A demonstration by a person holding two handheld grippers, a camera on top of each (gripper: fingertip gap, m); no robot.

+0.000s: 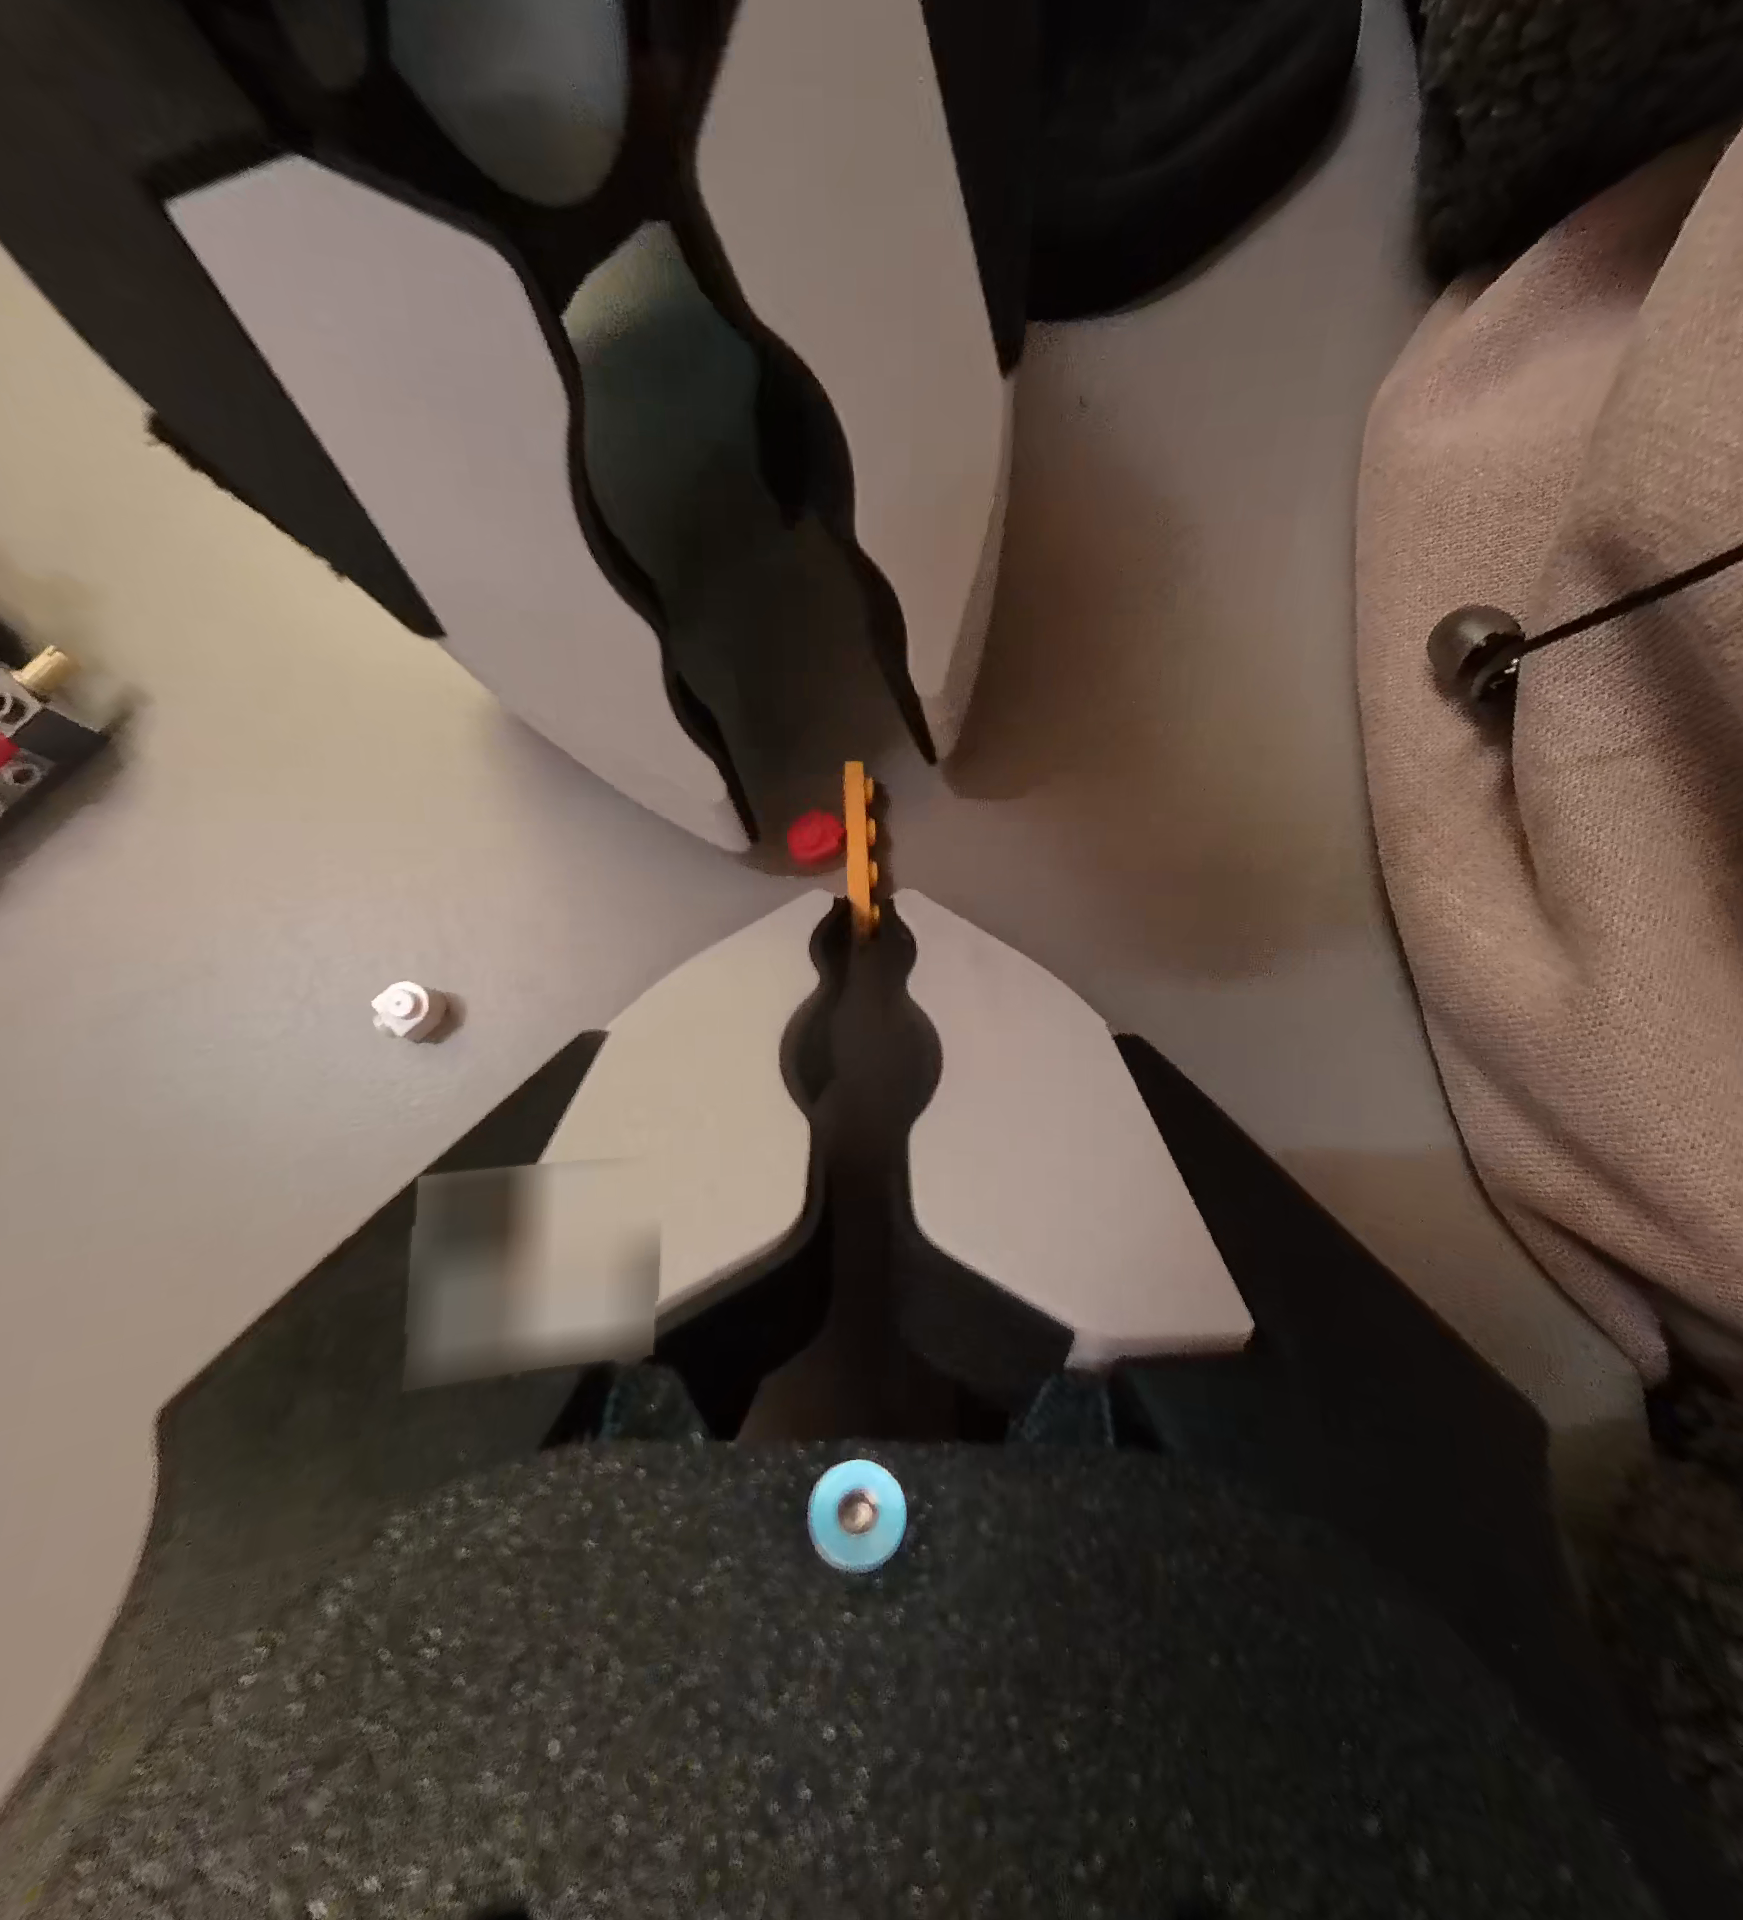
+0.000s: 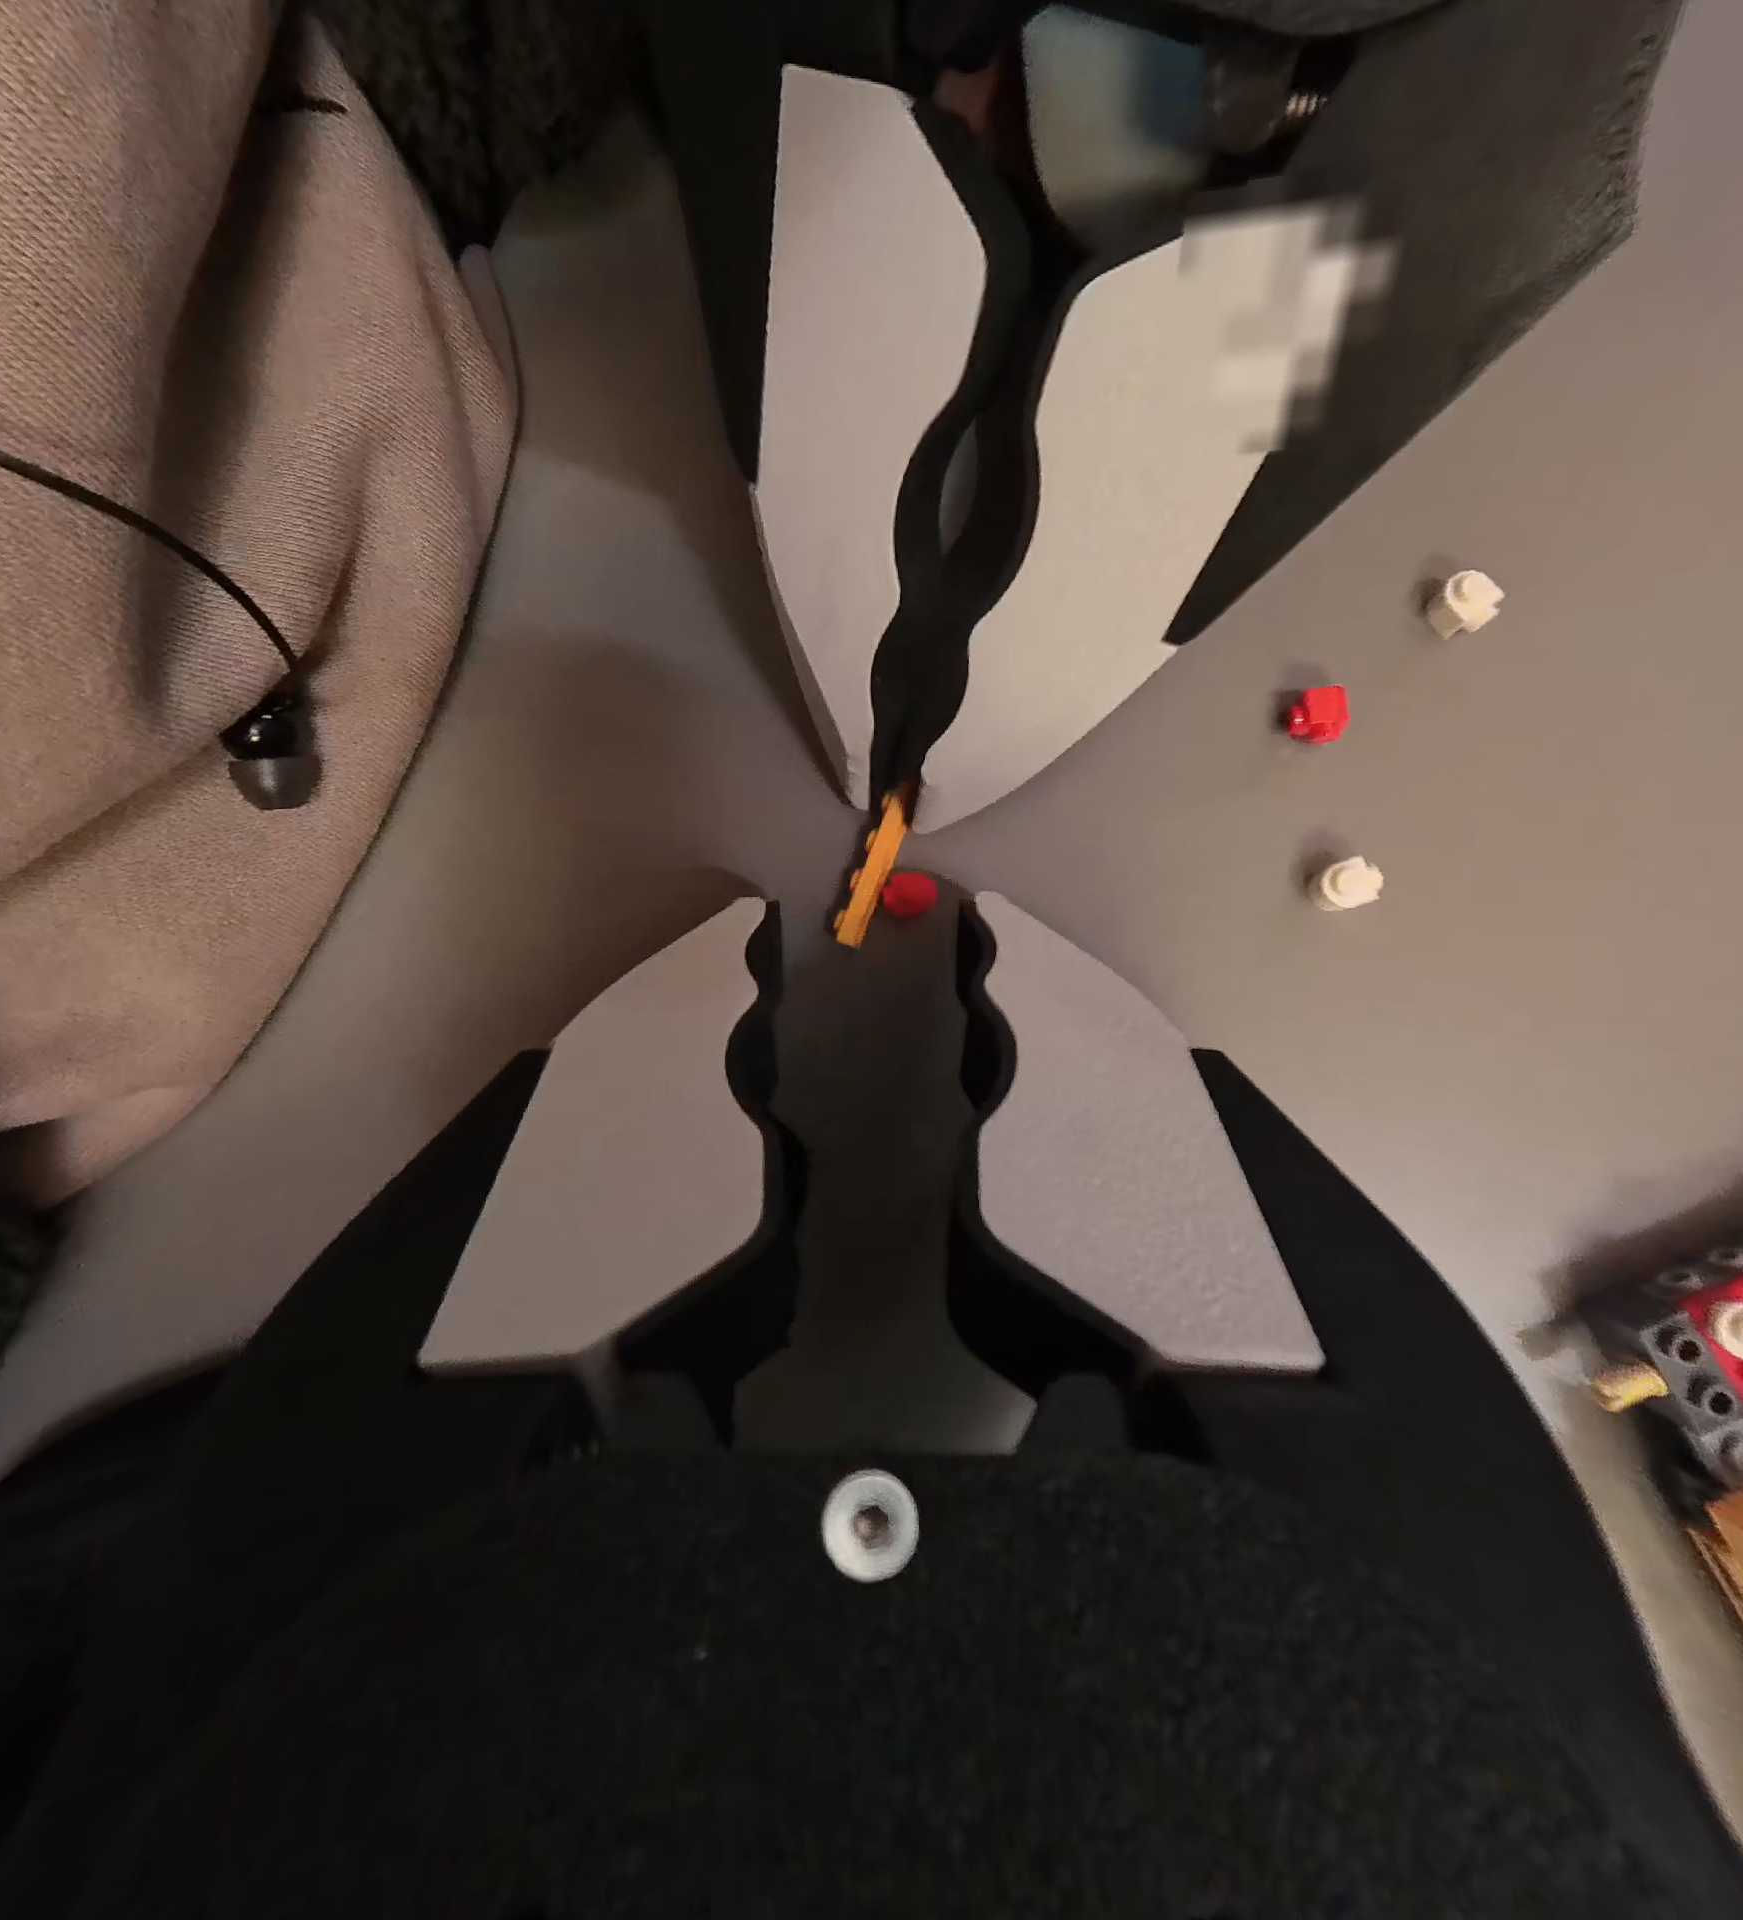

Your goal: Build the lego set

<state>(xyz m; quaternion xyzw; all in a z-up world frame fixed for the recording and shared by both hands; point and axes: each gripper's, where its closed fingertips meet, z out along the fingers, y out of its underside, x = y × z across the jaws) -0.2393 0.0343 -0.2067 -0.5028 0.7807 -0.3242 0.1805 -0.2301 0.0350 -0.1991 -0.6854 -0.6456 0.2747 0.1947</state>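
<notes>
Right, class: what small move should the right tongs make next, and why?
Probably close the right tongs to press the red piece home: it sits against the orange plate, the left tongs clamp that plate's end, and the right tongs stand open around both.

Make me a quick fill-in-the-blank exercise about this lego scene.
The left gripper is shut on a thin ___ plate.
The right gripper stands ___.
In the right wrist view, ___ loose white pieces lie on the table.
Missing words: orange; open; two.
</notes>
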